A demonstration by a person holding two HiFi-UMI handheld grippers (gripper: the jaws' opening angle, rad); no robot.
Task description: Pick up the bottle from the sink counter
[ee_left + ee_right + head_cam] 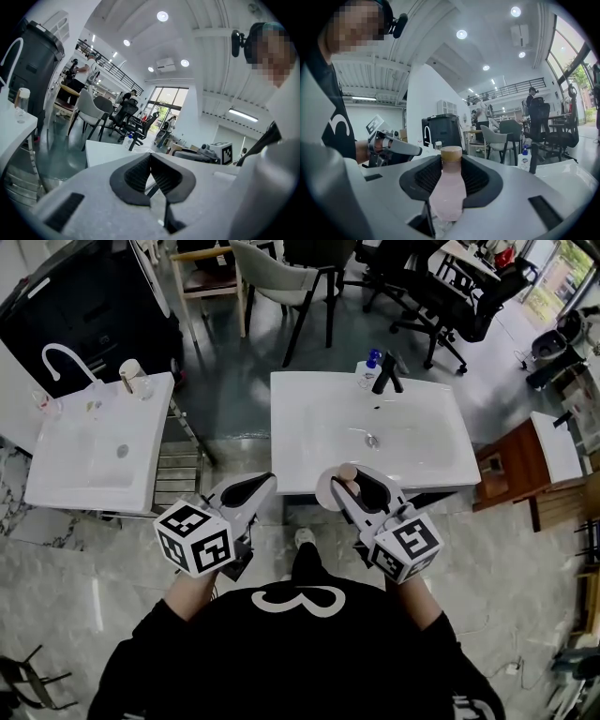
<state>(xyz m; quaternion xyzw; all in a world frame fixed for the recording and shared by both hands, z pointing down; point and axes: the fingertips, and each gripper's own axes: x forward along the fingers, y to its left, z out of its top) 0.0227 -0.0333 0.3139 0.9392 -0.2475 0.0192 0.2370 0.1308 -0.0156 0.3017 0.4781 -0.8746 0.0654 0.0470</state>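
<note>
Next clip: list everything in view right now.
sink counters: two, white, one ahead, one at left
taps: two, black on the counter ahead, white on the left one
soap bottle: one, blue-topped, beside the black tap
small bottle: one, tan-capped, on the left counter
bottle: one, pink, tan cap, in the right gripper
chairs: several, grey and black, beyond the counters
left gripper: white, shut, empty
right gripper: white, shut on the bottle

A blue-capped soap bottle (371,362) stands just left of the black faucet (386,377). Beyond the faucet, a grey chair (274,274) stands to the left and black office chairs (467,296) to the right. Well left of the faucet is a separate white counter (84,467) with a curved white tap (60,346) and a black bin (84,301) behind it, while a brown wooden cabinet (511,470) stands to the faucet's right.
</note>
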